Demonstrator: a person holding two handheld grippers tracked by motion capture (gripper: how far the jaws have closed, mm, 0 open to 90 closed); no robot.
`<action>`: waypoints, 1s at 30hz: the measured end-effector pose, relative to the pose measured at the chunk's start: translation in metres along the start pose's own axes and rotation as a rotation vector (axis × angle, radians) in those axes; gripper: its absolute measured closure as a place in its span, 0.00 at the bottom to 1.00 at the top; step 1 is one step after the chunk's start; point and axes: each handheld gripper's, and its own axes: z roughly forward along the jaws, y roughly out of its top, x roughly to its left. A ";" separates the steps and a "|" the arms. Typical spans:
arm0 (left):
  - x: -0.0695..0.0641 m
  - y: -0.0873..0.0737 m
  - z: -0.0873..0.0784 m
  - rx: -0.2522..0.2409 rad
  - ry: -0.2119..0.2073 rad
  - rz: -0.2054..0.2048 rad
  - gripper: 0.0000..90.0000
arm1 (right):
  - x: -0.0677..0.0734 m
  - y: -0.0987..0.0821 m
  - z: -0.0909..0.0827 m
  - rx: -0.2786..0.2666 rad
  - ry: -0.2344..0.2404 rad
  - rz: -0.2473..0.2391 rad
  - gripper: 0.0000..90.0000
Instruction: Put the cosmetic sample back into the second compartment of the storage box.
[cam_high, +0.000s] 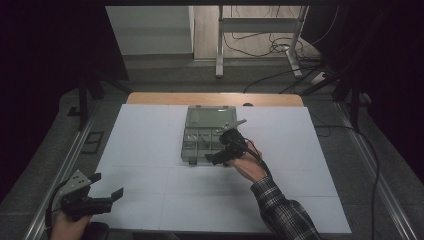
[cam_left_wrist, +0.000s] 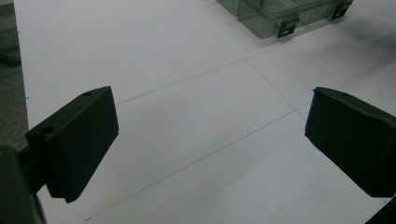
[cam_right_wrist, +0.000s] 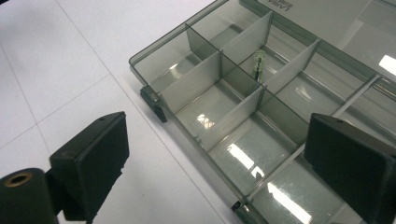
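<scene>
Judging by its thin clear walls, the compartment box (cam_right_wrist: 261, 116) is taken as light, rigid, slippery; best gripped at a rim by the open, empty right claw (cam_right_wrist: 219, 158); left claw (cam_left_wrist: 210, 140) open too.

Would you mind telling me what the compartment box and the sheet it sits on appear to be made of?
The compartment box looks like smoky, see-through hard plastic with a glossy finish: the white surface shows through its walls and dividers, and its floors carry bright reflections. Its front latches seem a darker, opaque plastic. The sheet looks like matte white board or laminate in panels, given the thin seams and no glare; which one is unclear.
</scene>
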 end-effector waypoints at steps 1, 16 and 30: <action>0.000 0.000 0.000 0.000 0.000 0.000 0.04 | 0.001 -0.001 -0.001 -0.002 0.002 -0.003 0.06; 0.000 0.000 0.000 0.001 0.000 0.001 0.04 | 0.007 -0.011 -0.017 -0.007 0.005 -0.012 0.02; 0.000 0.000 0.000 0.001 -0.001 0.000 0.04 | 0.016 -0.020 -0.033 -0.032 0.004 -0.058 0.04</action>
